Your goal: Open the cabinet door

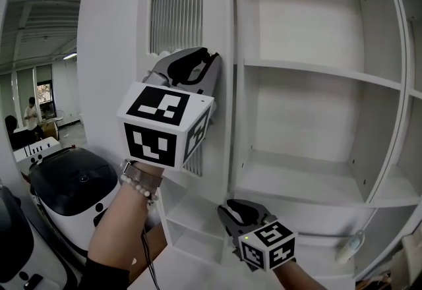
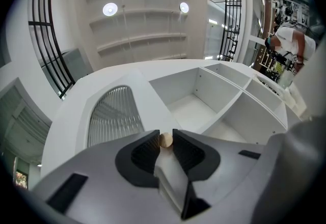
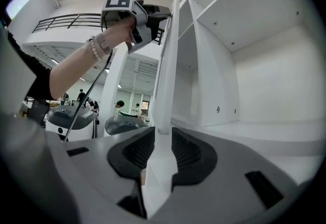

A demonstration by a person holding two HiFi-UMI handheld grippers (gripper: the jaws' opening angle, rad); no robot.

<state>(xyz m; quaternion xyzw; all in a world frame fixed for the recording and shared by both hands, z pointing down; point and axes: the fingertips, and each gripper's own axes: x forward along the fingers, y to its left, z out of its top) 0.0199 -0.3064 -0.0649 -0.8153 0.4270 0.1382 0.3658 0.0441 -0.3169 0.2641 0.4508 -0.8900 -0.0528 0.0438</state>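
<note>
The white cabinet door (image 1: 125,31), with an arched ribbed panel (image 1: 176,5), stands swung open at the left of the cabinet. My left gripper (image 1: 214,61) is at the door's free edge. In the left gripper view it (image 2: 166,139) is shut on the small round wooden knob (image 2: 166,140). My right gripper (image 1: 232,211) is lower, in front of the bottom shelf and just under the door's lower corner. In the right gripper view the door's edge (image 3: 170,55) runs down into the gap between its jaws (image 3: 163,134), which stand apart. I cannot tell whether the pads touch the door.
The open cabinet shows bare white shelves (image 1: 316,71) and a lower cubby (image 1: 198,223). A small white object (image 1: 348,247) lies at the bottom right shelf. A black and white machine (image 1: 69,183) stands on the floor at the left. People are far off in the room behind.
</note>
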